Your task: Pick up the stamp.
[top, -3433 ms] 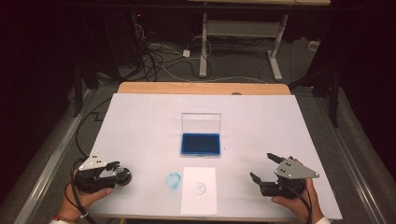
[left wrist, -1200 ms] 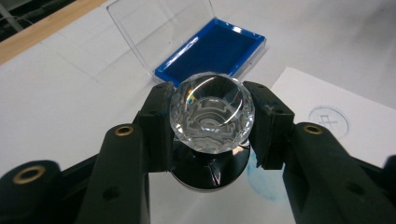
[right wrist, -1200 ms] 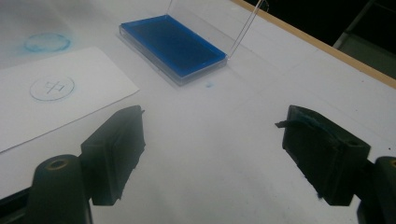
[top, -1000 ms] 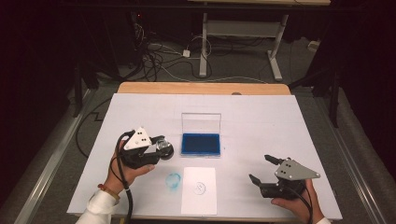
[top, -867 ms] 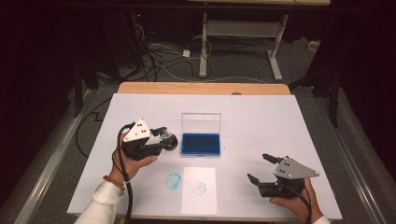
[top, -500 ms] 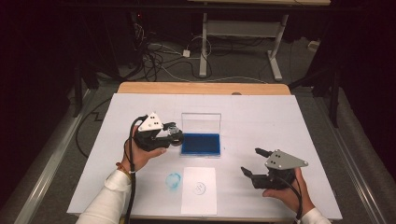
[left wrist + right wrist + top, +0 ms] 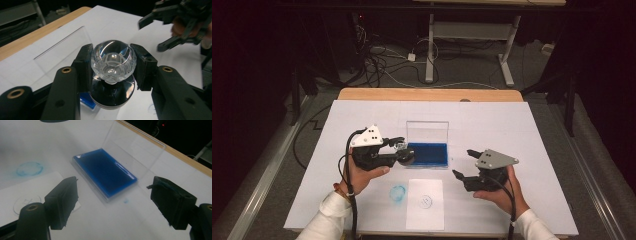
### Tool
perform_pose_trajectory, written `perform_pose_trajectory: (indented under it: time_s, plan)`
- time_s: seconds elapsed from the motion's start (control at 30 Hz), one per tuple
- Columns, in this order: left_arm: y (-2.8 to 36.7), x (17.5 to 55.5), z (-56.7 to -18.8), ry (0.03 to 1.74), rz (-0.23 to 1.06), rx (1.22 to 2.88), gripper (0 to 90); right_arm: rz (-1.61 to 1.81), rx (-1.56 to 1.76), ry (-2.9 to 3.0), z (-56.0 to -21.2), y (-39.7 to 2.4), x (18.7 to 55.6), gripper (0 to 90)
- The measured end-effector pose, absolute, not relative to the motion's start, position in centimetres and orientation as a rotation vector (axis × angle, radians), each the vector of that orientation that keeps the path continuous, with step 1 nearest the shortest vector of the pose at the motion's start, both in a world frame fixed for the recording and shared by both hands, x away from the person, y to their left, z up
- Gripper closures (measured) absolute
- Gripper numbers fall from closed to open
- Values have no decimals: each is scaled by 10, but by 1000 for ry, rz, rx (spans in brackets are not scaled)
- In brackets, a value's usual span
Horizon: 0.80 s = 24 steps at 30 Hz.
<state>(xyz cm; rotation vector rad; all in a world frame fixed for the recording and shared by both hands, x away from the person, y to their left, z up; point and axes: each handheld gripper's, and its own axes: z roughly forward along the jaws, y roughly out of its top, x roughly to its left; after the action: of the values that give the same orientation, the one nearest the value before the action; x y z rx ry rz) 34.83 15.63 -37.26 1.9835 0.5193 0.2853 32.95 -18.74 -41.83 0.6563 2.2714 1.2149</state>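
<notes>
My left gripper (image 7: 399,145) is shut on a stamp (image 7: 113,58), its pads pressing the clear faceted knob above a round black base. It hangs in the air just left of the blue ink pad (image 7: 428,154), which lies in a clear case with its lid (image 7: 427,131) standing upright. To the pad's right, my right gripper (image 7: 464,162) points at it. In the right gripper view the pad (image 7: 105,171) lies ahead of the open gripper (image 7: 116,200); its jaws have just been closing a little, with nothing between them.
A white sheet of paper (image 7: 425,202) with a faint round print lies near the front edge. A blue ring mark (image 7: 397,193) stains the white table cover beside it. The wooden table edge (image 7: 427,94) runs along the back.
My left gripper has carried the stamp rightward and away from the front edge, up to the ink pad. My right gripper has moved left toward the pad, and its jaws have narrowed slightly.
</notes>
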Motion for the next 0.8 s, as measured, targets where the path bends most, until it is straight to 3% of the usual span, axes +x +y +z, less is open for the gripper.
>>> perform_pose_trajectory:
  time_s: [0.33,0.8]
  plan:
    - [140,341,-375,460,219,2012,544,1237,505,2357,-412,-139,329,256]
    - [119,333,-375,404,181,2026,544,1314,484,2398,-424,-123,324,236]
